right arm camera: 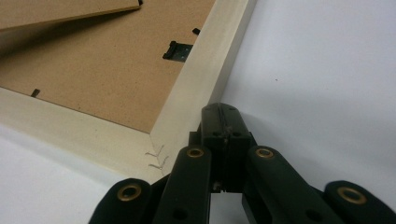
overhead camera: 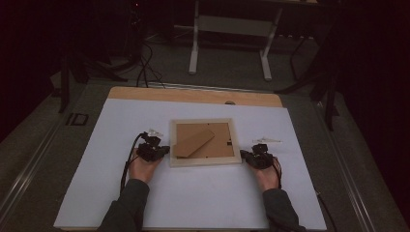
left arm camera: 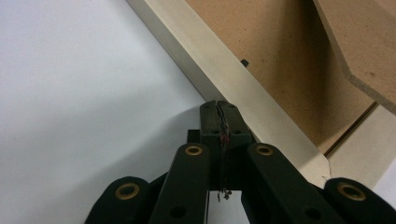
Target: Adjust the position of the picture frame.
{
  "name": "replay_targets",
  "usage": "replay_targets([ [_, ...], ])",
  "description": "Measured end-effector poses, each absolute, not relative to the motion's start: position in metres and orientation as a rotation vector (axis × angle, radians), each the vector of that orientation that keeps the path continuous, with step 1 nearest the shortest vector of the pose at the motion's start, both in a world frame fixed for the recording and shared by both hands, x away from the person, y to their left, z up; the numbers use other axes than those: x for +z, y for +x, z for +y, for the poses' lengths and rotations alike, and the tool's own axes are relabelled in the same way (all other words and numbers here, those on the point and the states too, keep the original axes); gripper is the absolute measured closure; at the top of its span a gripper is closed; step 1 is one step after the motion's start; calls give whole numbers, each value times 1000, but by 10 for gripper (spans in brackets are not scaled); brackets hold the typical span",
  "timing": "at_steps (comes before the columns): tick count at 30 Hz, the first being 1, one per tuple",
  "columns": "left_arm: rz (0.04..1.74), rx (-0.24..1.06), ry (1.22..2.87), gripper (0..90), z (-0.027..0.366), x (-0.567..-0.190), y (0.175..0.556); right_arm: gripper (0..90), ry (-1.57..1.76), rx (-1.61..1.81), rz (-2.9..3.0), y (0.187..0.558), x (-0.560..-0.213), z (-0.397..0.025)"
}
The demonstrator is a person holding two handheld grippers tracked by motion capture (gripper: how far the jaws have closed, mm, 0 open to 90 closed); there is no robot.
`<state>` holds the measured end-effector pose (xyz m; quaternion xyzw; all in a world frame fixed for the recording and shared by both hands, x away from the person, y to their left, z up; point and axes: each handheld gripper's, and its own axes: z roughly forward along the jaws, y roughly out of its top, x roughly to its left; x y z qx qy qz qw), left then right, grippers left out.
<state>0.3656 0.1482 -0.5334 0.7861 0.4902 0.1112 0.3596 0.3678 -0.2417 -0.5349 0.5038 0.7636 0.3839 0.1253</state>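
Scene: a picture frame (overhead camera: 205, 143) lies face down near the middle of the white bench (overhead camera: 193, 203), its brown backing board (left arm camera: 280, 70) up and the easel stand (overhead camera: 193, 141) lying slantwise across it.
Left claw (overhead camera: 162, 150): pressed together, nothing between the jaws; the tip in the left gripper view (left arm camera: 220, 108) sits against the outer face of the frame's pale wooden rail (left arm camera: 224, 70), close to the near left corner.
Right claw (overhead camera: 244, 155): also pressed together and empty; in the right gripper view its tip (right arm camera: 223, 113) is touching or just short of the right rail (right arm camera: 205, 79), beside the stapled corner joint (right arm camera: 156, 156).
Step in hand: by my judgement, bracing or nudging the frame from both sides to square it or slide it.
Doing it well: push with equal, gentle force on both rails, low against the wood, so that the frame slides flat and does not pivot or tip.
Watch: the small black turn clip (right arm camera: 177, 50) on the backing; keep the tips off it and off the stand.
Risk: uneven pressure would likely spin the frame on the smooth bench.
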Motion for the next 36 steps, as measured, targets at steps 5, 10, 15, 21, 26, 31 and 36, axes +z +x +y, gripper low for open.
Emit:
replay_targets([
  [5,1271,284,2018,900,150,-534,367,900,1451,1113,2229,364,-535,-241],
  [10,1283,280,2003,900,152,-534,369,900,1429,1105,2239,360,-535,-237],
  [15,1289,285,2008,900,152,-534,370,900,1434,1107,2237,360,-535,-237],
  [21,1295,284,1997,900,153,-534,371,900,1428,1106,2234,358,-535,-236],
  [26,1300,278,1988,900,155,-535,372,900,1428,1108,2241,357,-535,-234],
  [31,1308,285,1987,900,154,-534,371,900,1424,1112,2236,358,-535,-235],
  [36,1310,287,1985,900,153,-534,371,900,1425,1114,2235,358,-535,-235],
])
